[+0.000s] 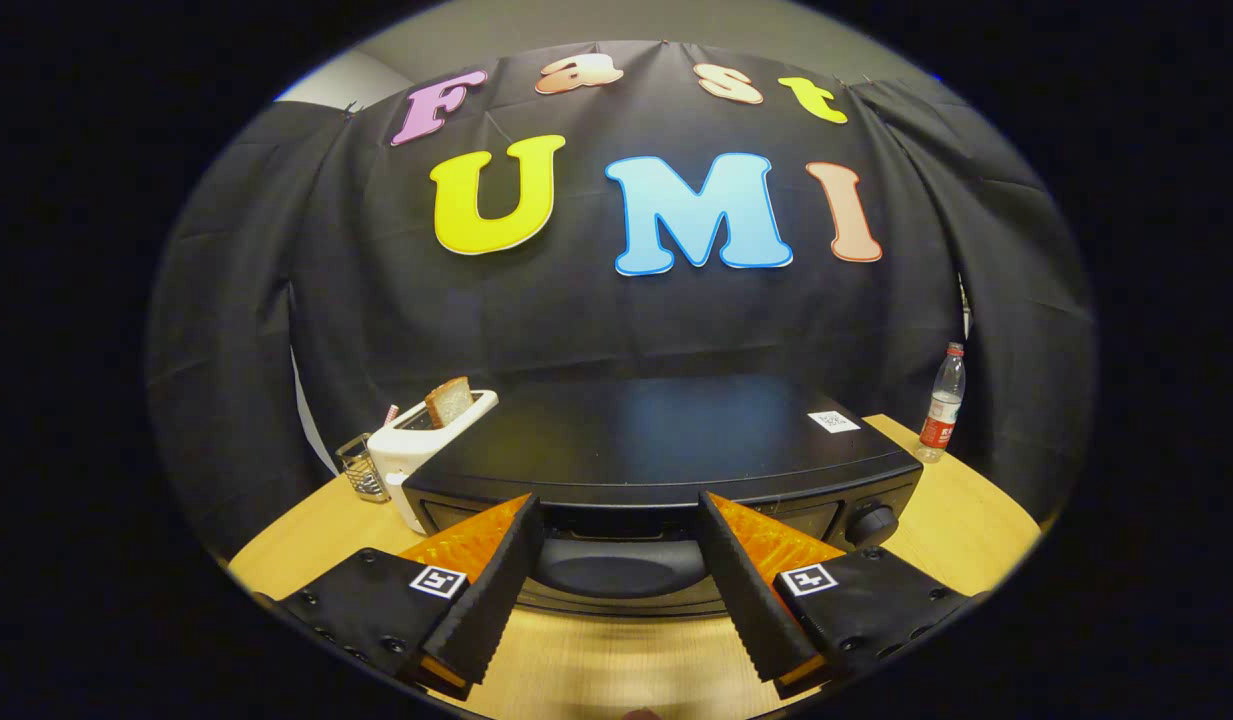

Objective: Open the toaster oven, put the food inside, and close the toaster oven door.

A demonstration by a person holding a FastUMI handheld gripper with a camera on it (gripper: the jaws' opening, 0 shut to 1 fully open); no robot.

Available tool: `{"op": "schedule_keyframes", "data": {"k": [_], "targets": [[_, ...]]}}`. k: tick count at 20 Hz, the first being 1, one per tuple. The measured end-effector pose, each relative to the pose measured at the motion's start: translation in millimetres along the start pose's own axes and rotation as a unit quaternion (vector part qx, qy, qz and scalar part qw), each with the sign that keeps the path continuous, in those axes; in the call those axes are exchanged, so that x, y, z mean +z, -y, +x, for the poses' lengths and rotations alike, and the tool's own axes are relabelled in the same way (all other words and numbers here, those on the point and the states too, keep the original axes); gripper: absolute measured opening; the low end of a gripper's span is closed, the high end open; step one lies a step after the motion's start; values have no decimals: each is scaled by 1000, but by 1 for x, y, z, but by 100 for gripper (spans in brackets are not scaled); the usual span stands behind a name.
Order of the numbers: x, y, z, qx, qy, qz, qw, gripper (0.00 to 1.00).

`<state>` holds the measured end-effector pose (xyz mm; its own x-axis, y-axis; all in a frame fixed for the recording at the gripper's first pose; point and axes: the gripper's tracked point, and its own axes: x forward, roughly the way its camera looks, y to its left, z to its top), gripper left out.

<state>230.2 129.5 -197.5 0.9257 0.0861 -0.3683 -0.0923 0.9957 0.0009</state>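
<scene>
Bread (449, 401) stands in toaster (416, 455); gripper (616, 540) jaws apart.

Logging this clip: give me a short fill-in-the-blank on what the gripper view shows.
1. The gripper has its jaws ____, holding nothing.
2. The slice of bread stands in the white ____.
3. The toaster oven rests on a ____ table.
4. The bottle stands ____.

Missing words: open; toaster; wooden; upright

Staged recording booth, not a home kitchen: black cloth wall (616, 320) draped behind a wooden table (976, 520). Table carries kitchen props: black toaster oven (666, 440), white toaster (421, 440) holding bread (449, 401), a water bottle (943, 405).
</scene>
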Motion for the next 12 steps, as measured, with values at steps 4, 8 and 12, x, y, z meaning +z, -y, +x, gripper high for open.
{"op": "schedule_keyframes", "data": {"k": [4,8,12], "targets": [[-6,0,-9,1,10,-1,1000,99],[-22,-2,-35,1,15,-10,1000,98],[-54,-4,-63,-3,-5,-5,1000,98]]}}
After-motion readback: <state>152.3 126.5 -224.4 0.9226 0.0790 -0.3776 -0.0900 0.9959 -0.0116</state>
